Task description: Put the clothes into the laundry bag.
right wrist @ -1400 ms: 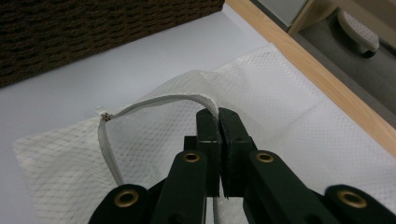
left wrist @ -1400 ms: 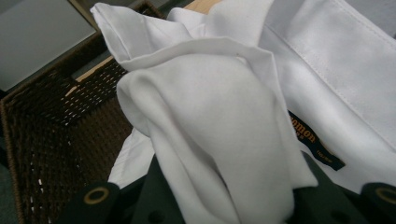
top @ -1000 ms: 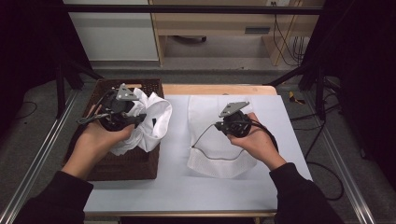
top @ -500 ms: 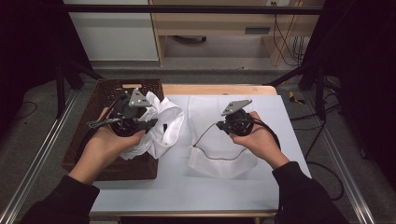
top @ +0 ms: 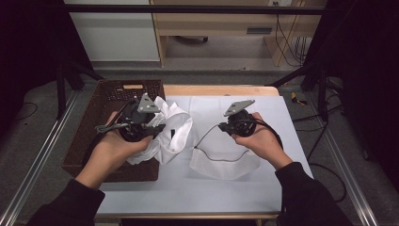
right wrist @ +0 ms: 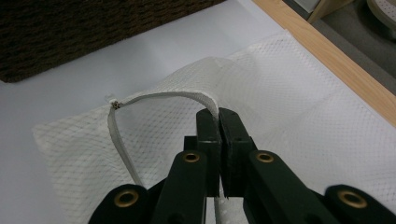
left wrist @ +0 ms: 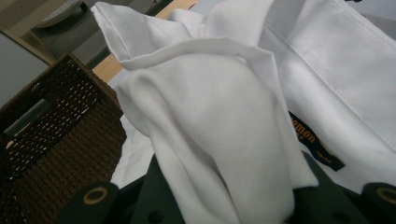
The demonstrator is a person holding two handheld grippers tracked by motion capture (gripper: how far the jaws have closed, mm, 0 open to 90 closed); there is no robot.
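Your right gripper point(right wrist: 218, 122) is pinched tight on the zip edge of the flat white mesh laundry bag point(top: 225, 162) lying on the white tabletop point(top: 188, 193), so lift that edge higher to gape the mouth. Your left gripper point(top: 141, 127) is clamped on the bunched white cotton shirt point(left wrist: 219, 116), which hangs beside the brown woven basket point(top: 94, 117); feed it in collar first. The shirt's dark neck label point(left wrist: 315, 147) shows orange lettering ending "omon", the rest hidden.
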